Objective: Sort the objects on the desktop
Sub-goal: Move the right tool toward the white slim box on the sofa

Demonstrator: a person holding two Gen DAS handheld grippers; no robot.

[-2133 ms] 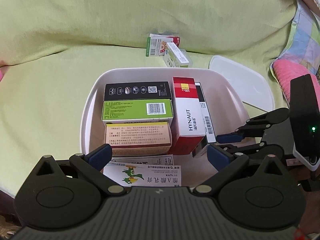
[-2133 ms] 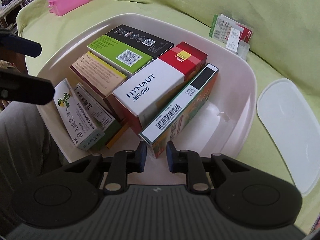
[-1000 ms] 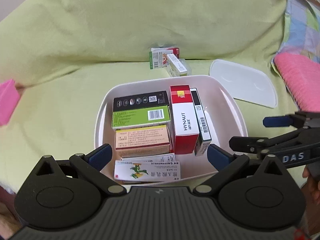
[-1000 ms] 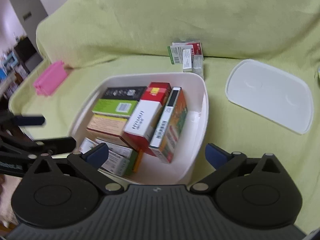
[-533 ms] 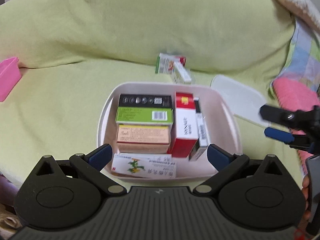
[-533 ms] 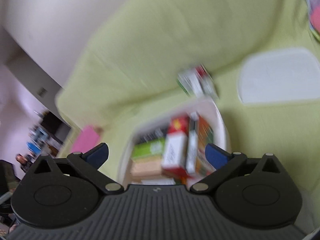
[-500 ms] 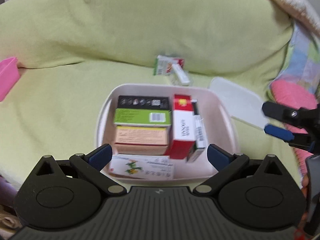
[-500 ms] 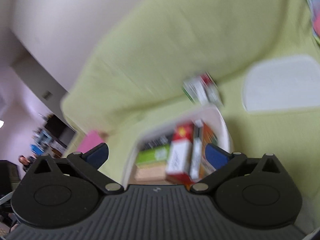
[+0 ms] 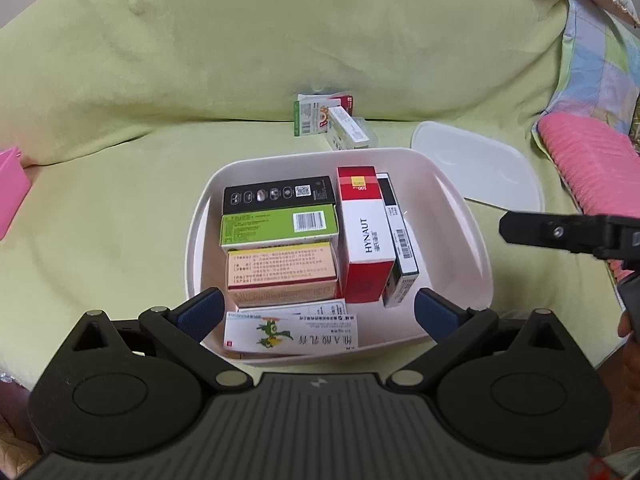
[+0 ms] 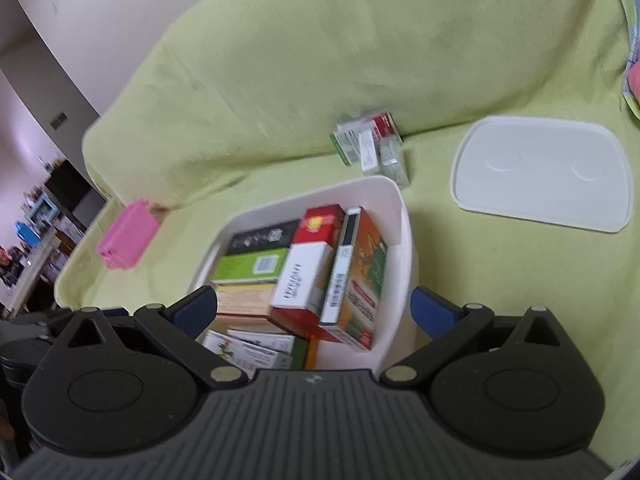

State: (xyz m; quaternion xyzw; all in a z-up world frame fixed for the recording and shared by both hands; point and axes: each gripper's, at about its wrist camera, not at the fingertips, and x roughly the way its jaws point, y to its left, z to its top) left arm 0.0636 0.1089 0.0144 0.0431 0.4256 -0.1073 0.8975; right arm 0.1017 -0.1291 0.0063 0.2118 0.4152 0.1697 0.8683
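Left gripper (image 9: 318, 314): jaws spread wide, nothing held. Right gripper (image 10: 314, 308): same. White bin (image 9: 472, 240) (packed with boxes) at 12 o'clock, just beyond both fingertips. Loose packets (image 9: 332, 124) farther at 12; lid (image 10: 540, 176) at 2 o'clock.
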